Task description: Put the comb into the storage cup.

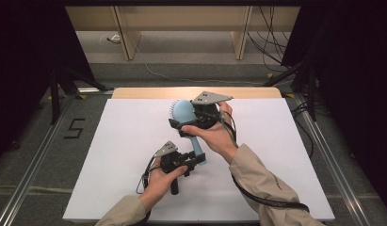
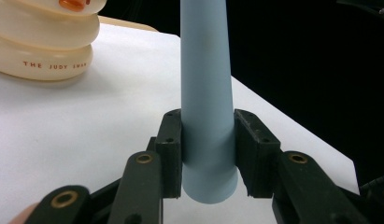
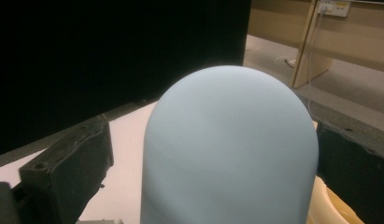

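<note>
Pale-blue hairbrush (image 1: pixel 187 123) hung above the white desk (image 1: pixel 125 141), long axis running from my left claw (image 1: pixel 195 159), clamped on the handle end, up to my right claw (image 1: pixel 178 125), straddling the head; contact unclear.

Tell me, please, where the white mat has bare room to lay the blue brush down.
The white mat lies bare left of the left tongs, and on its right half beyond the right sleeve. The middle is crowded: both tongs, right tongs included, surround the blue brush. A cream toy also sits nearby.
</note>
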Tool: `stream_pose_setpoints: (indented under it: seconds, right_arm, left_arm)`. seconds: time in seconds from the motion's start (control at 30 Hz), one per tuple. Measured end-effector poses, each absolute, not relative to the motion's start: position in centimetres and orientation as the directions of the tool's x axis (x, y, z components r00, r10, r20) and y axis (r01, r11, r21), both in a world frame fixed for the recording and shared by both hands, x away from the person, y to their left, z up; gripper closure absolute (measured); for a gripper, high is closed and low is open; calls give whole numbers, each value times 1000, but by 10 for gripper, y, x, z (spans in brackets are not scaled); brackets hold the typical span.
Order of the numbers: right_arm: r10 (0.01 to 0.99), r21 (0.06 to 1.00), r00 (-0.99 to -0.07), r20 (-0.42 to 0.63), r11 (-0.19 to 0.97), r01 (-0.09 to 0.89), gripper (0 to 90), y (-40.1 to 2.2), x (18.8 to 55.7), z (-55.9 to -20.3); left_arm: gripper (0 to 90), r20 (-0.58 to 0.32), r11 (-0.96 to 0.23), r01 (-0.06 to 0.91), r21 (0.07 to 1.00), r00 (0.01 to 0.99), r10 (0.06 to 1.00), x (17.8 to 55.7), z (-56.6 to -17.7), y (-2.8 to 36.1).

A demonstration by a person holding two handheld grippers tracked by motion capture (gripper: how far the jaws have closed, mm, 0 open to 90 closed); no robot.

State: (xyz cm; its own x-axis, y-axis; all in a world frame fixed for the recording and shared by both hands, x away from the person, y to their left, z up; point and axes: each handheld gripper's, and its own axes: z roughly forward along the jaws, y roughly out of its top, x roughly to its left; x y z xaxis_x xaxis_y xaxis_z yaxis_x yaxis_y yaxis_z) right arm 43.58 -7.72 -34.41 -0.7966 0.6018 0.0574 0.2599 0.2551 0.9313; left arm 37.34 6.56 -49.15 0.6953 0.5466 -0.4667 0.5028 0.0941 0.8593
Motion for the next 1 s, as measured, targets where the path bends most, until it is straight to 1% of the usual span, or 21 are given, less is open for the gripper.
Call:
stream_pose_setpoints:
  seconds: [0.53, 1.0]
  right_arm:
    - [617, 922, -784, 67, 261, 285, 23, -68, 443, -340]
    - [633, 914, -769, 89, 256, 316, 82, -64, 445, -340]
  left_arm:
    - [641, -466, 91, 504, 859, 698, 544, 373, -492, 65]
    - [641, -462, 85, 502, 861, 700, 544, 373, -492, 65]
